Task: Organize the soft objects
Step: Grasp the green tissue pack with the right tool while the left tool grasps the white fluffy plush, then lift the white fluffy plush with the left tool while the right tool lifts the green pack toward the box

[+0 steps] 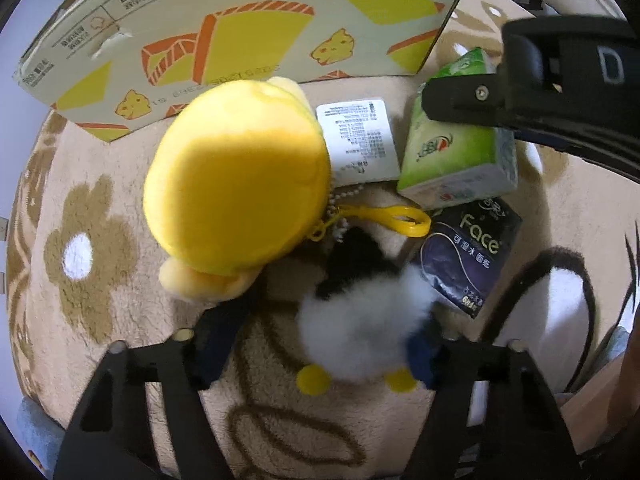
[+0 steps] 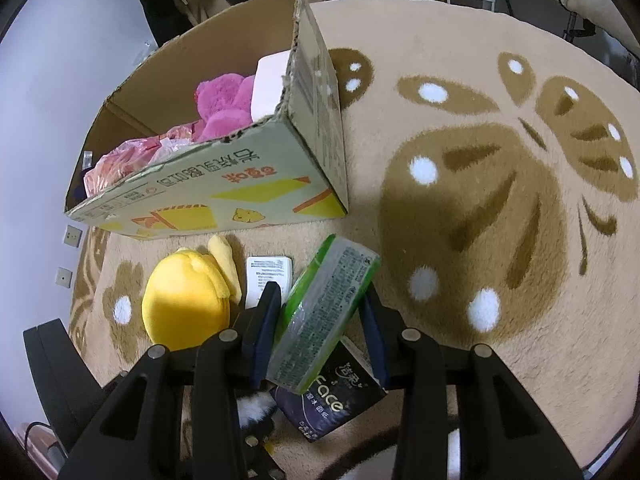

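With a pink plush (image 2: 224, 100) already in the cardboard box (image 2: 256, 184), your right claw (image 2: 320, 320) grips the green tissue pack (image 2: 324, 312) before it while your left claw (image 1: 320, 344), half-wide, straddles the penguin plush (image 1: 360, 320); yellow plush (image 1: 236, 176) remains.

Black-framed gripper (image 2: 320, 332) with navy pads (image 2: 262, 344) and silver screws

Right tongs (image 2: 320, 320) clamped on green tissue pack (image 2: 324, 312), above dark tissue pack (image 2: 332, 404); yellow plush (image 2: 184, 304) left, cardboard box (image 2: 256, 192) behind.
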Available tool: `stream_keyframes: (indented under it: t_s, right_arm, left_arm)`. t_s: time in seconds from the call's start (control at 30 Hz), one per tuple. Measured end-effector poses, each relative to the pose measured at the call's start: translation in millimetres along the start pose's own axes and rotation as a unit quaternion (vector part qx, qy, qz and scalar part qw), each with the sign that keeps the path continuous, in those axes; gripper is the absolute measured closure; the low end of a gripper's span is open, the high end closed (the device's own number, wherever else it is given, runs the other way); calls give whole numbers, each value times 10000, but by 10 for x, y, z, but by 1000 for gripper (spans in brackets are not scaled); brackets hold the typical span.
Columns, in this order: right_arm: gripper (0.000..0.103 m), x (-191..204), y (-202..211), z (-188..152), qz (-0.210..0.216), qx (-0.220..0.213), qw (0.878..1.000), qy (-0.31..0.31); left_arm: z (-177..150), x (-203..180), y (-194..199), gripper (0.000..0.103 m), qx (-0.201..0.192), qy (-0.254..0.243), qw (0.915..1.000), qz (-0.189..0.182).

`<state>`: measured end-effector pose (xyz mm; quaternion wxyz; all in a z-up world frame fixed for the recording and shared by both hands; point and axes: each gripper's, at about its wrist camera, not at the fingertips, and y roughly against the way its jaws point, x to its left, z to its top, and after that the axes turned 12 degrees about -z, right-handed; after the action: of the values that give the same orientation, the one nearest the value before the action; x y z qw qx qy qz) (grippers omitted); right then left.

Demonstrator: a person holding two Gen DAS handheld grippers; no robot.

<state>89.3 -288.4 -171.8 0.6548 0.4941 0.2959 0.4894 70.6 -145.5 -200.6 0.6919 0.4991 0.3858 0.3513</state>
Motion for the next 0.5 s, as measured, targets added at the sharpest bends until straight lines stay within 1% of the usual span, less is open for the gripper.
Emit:
stream_keyframes:
  t_s: [0.07,0.1,0.17,0.23,0.3,0.37,0.5]
  right_arm:
    - [61,-7,-2,2,11,0,10000,-35]
    - [61,-13,-1,3,15,4,10000,-46]
    - [61,-29,8,1,36,8,10000,-61]
    - [62,-42,23,1,44,1,10000,-60]
    - [62,-49,33,0,54,-6,10000,-66]
    - [62,-54,47,-1,66,-22,10000,-69]
    - [62,-89,105,15,88,-104,9999,-67]
  left_arm:
    - [5,-63,-12,48,-24,-18,10000,-66]
    - [9,-65,-5,51,-30,-33,10000,-76]
    - [18,-72,9,63,-52,-35,10000,-68]
    - [43,-58,11,69,-76,23,10000,-28]
    - [57,-29,22,69,-101,77,9999,-72]
    - [48,-8,52,70,-145,86,9998,-41]
    - [-15,1,167,70,-369,71,9991,215]
